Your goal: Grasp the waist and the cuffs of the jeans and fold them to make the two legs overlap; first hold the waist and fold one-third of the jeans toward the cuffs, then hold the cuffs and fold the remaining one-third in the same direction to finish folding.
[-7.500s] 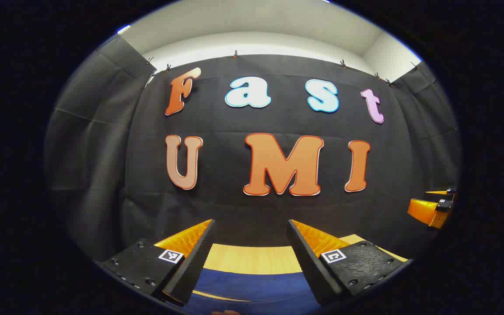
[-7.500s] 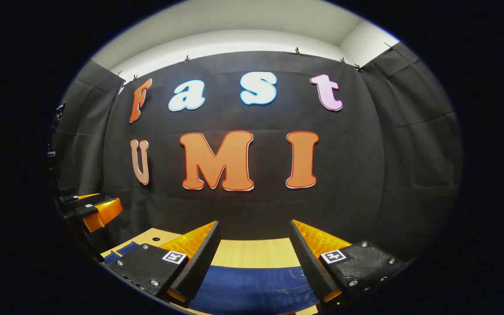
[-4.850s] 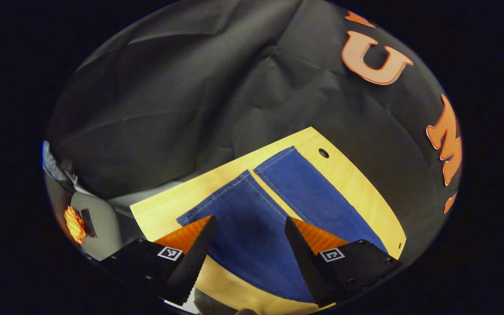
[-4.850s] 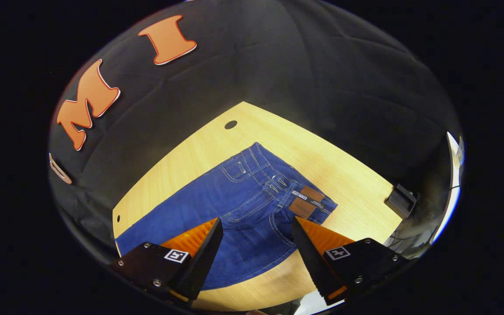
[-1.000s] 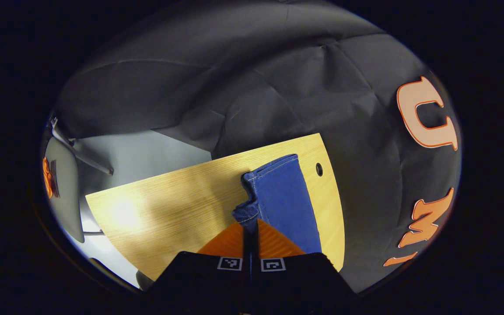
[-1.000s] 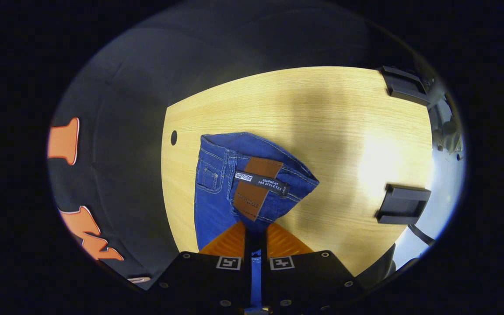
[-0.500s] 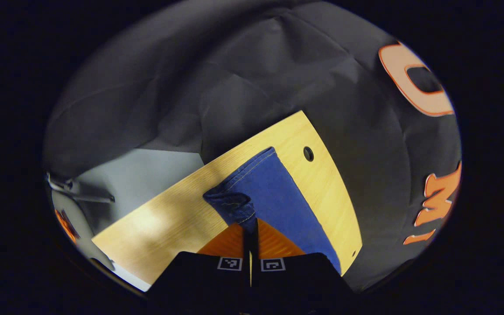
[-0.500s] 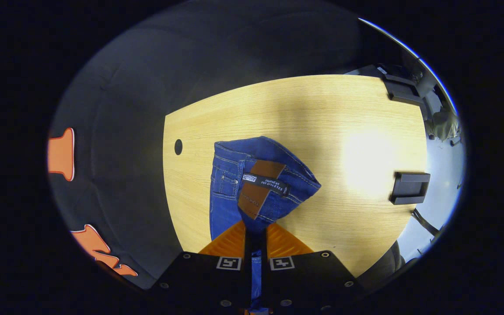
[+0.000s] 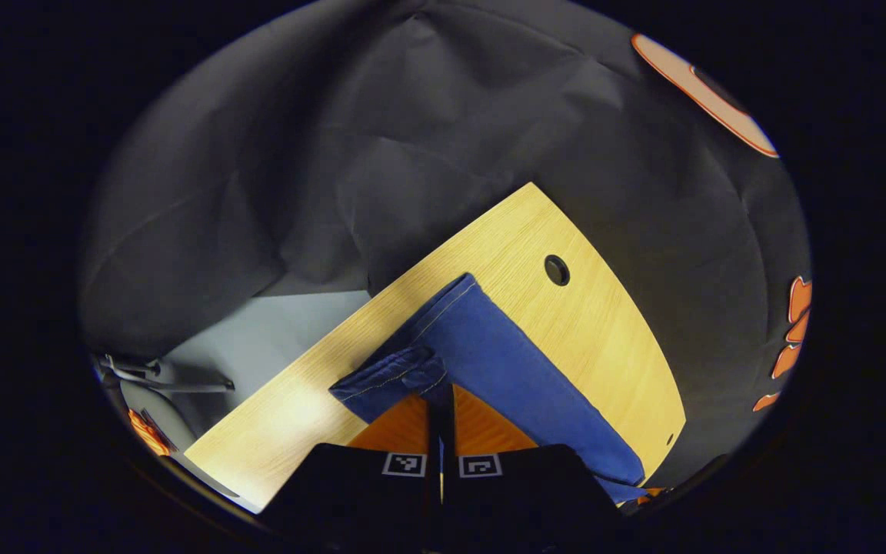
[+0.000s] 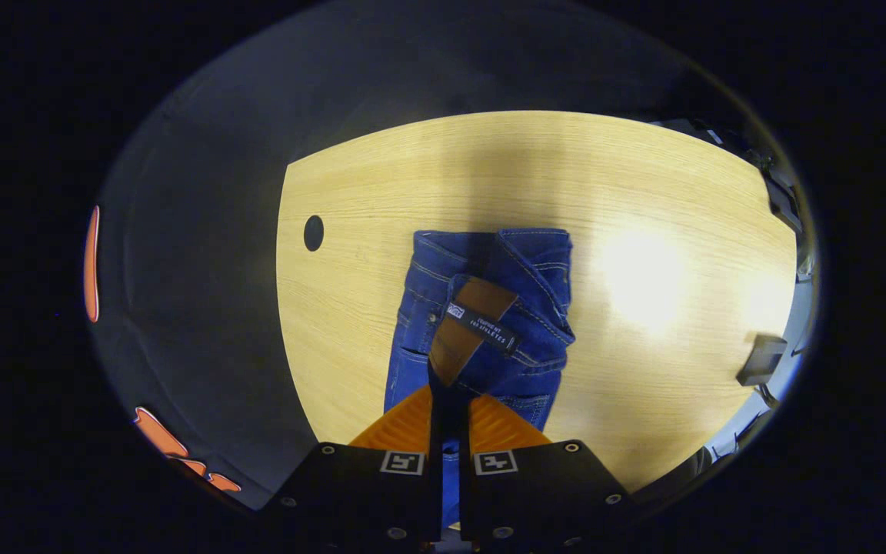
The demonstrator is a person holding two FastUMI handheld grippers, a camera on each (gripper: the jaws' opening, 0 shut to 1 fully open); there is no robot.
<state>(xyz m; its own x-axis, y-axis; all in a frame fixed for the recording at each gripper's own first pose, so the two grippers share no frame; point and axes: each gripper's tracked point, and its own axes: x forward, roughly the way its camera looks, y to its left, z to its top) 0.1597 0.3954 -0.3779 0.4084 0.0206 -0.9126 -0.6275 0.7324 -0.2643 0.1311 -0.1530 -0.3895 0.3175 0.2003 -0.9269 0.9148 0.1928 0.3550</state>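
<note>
Left gripper view: left claw [image 9: 441, 400] pinches the cuff [image 9: 393, 377]; right claw [image 10: 448, 404] clamps the waist [image 10: 489, 308].

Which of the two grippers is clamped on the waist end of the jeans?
The right gripper: the jeans it pinches show the brown waist patch. The left gripper holds a plain stitched cuff.

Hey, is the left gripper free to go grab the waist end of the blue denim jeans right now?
Probably not. The left gripper is shut on the cuff end of the blue denim jeans, and the right gripper already pinches the waist by the brown leather patch.
</note>
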